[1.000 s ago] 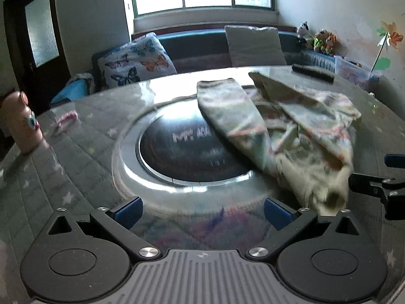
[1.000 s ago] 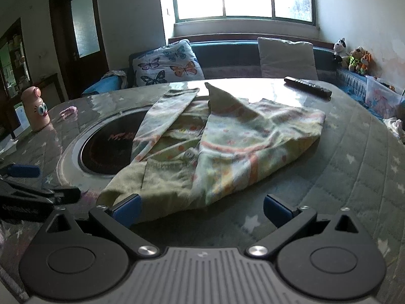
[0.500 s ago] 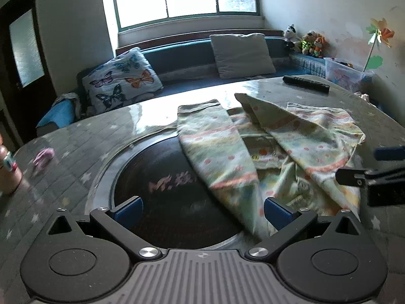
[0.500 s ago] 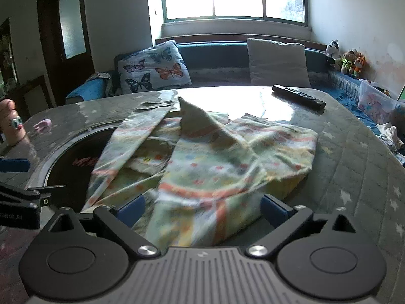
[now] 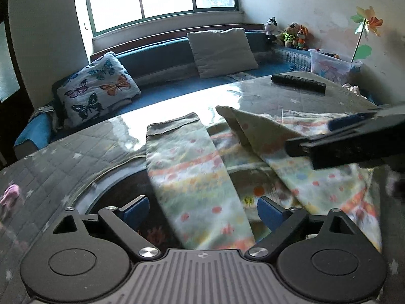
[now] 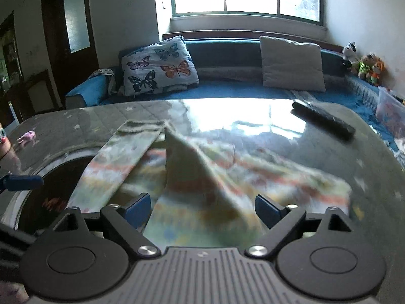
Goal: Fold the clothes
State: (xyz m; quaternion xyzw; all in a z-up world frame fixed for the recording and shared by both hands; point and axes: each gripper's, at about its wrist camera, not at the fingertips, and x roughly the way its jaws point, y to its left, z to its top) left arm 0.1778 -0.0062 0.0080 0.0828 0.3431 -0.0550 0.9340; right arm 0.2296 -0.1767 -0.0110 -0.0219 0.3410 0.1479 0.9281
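A pale green patterned shirt lies loosely bunched on the round table, its sleeve reaching toward the far edge; it also shows in the right wrist view. My left gripper is open, its blue pads either side of the sleeve's near end, close above the cloth. My right gripper is open over the shirt's near body. The right gripper's finger crosses the left wrist view at the right. The left gripper's blue tip shows at the right wrist view's left edge.
A black remote lies at the table's far right, also seen in the right wrist view. A dark round inset sits in the quilted table top. A small pink object lies far left. A sofa with pillows stands behind.
Both grippers have moved forward and lower onto the shirt; the cloth now reaches between their open pads. The shirt has flattened somewhat.
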